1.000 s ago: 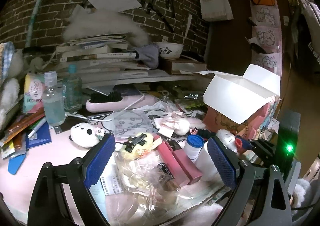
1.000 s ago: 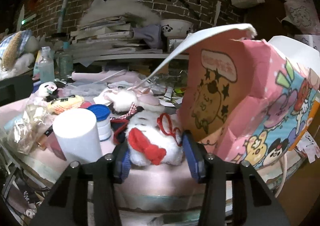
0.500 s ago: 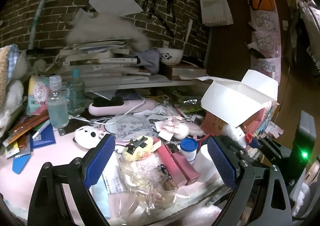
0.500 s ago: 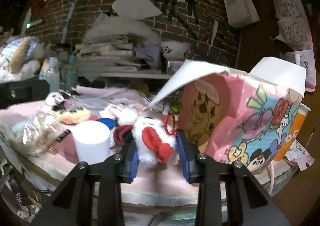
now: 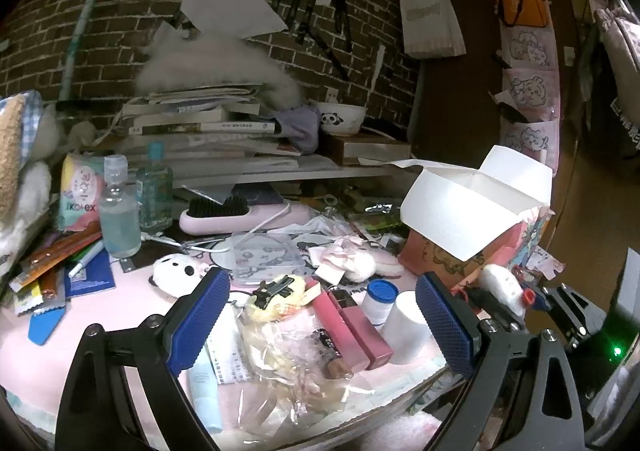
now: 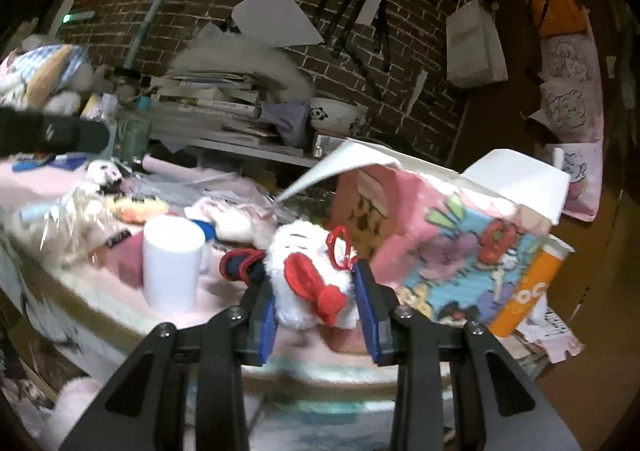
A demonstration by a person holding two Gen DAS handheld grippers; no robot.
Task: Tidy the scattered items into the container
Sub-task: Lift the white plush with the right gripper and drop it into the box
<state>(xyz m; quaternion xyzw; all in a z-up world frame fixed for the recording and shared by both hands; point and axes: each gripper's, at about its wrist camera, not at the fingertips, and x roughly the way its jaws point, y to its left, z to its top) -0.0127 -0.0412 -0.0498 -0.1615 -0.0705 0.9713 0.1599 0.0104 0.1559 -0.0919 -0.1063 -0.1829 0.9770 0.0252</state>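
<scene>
On the desk's near edge: the right gripper (image 6: 316,305) pinches a white plush (image 6: 308,271) with a red bow, blue pads pressed into its sides.
Plush position: it hangs just above the pink desk (image 6: 120,299), beside the box (image 6: 452,243) and below its rim; the left view shows it too (image 5: 502,285), close to the box (image 5: 472,211).
Left gripper (image 5: 322,321): spread wide and holding nothing, poised above the clutter of a clip (image 5: 274,287), pink tubes (image 5: 348,325) and crinkled plastic (image 5: 288,375).
Step in hand: judged as the carry stage of one item, gripped but not yet in the box.
Next move: it likely calls for a lift above the rim, a shift right over the opening, then a release.
Box state: open at the top, with a white flap (image 6: 340,167) leaning out toward the desk and another raised behind; the inside cannot be seen.
Edges: the desk front runs just under the plush, so a slip here could send it off the desk.
Obstacles: the white cylinder (image 6: 172,263) stands just left of the plush, and an orange cup (image 6: 528,287) touches the box's far corner.
Open room: the air above the box looks free; the route past the leaning flap looks tight.
Left to do: many scattered things lie on the desk, among them a panda toy (image 5: 176,271) and a blue-capped jar (image 5: 380,297).
</scene>
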